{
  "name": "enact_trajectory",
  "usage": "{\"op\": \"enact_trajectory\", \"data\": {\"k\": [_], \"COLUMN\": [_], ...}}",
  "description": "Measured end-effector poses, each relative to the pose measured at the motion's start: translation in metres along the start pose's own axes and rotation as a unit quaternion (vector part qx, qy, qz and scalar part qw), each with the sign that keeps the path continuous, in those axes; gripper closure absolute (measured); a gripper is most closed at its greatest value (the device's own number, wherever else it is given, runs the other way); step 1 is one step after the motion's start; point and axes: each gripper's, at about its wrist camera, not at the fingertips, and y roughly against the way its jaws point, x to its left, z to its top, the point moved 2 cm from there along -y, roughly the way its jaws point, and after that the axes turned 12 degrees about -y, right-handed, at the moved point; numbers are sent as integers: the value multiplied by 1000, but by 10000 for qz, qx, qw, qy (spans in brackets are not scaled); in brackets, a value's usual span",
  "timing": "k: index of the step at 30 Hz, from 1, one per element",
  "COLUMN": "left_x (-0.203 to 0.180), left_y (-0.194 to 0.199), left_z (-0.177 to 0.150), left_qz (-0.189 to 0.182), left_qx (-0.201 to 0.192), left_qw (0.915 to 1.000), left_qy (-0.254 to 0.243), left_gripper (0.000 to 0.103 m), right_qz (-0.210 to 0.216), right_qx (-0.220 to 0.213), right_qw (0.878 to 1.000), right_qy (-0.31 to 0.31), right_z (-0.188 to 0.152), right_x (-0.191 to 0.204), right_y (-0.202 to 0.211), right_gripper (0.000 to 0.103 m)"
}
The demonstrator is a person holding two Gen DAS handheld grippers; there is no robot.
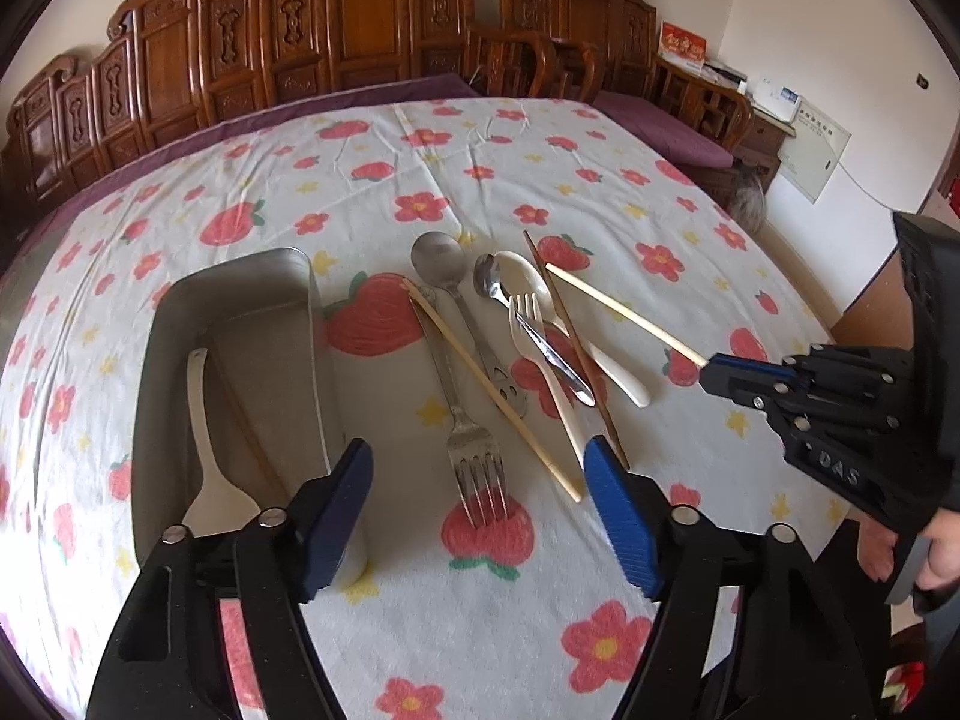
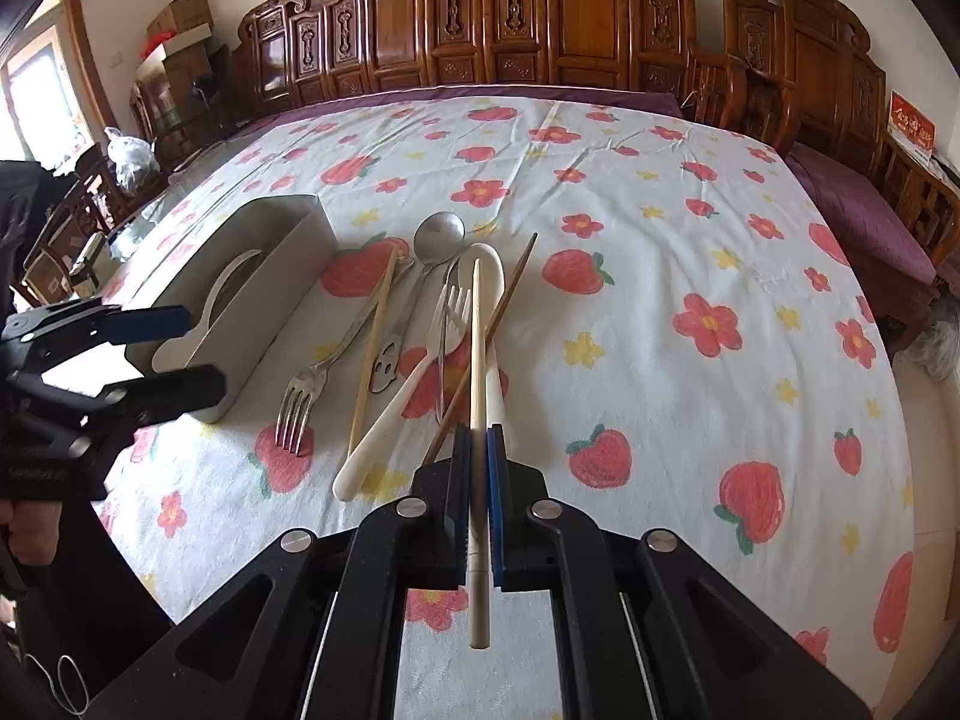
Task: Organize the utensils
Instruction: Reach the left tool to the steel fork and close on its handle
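The right gripper point(image 2: 478, 450), at the bottom centre of the right wrist view, has its blue-padded fingers point(image 2: 495, 480) pressed together on a pale cream chopstick point(image 2: 477, 360). The stick runs straight up the frame from between the pads, its far tip over the white plastic spoon point(image 2: 489, 276) in the middle of the picture. In the left wrist view the same gripper point(image 1: 717, 369) sits at the right edge, and the cream chopstick point(image 1: 624, 312) slants from it toward the upper left, raised above the cloth.

The left gripper point(image 1: 477, 480) fills the bottom of its own view with the jaws spread wide and nothing between them. Beyond the gap lies a steel fork point(image 1: 465, 420), tines toward the bottom of the frame, on the white tablecloth printed with red strawberries and flowers point(image 1: 420, 630).

The remaining utensils lie in a loose heap at the centre of the frame: a large steel spoon point(image 1: 438, 264), a light bamboo chopstick point(image 1: 492, 390) crossing the fork's handle, a white plastic fork point(image 1: 540, 348) with a small steel spoon point(image 1: 528, 324) lying over it, and a dark brown wooden chopstick point(image 1: 570, 342) running past them.

At the left of the frame stands a grey rectangular metal tray point(image 1: 300, 324). Inside it rest a white spatula-like utensil point(image 1: 207, 450) and a thin brown stick point(image 1: 252, 438).

Carved dark wooden chairs point(image 1: 360, 30) line the top of the picture.
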Motion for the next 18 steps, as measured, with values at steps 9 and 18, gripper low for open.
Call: {"op": "enact_trajectory", "data": {"k": [9,18], "left_x": [8,11], "left_y": [-43,-78], "left_z": [22,33], "left_qz": [-147,1], "left_qx": [623,1235], "left_qw": [9978,9919], "left_qy": [194,287], "left_gripper": [61,72], "right_qz": [21,79], "right_qx": [-22,-20], "right_qw": [9999,9998], "right_qy": [-122,-183], "right_z": [2,6], "right_x": [-15,-19], "right_y": [6,6], "right_gripper": [97,97]}}
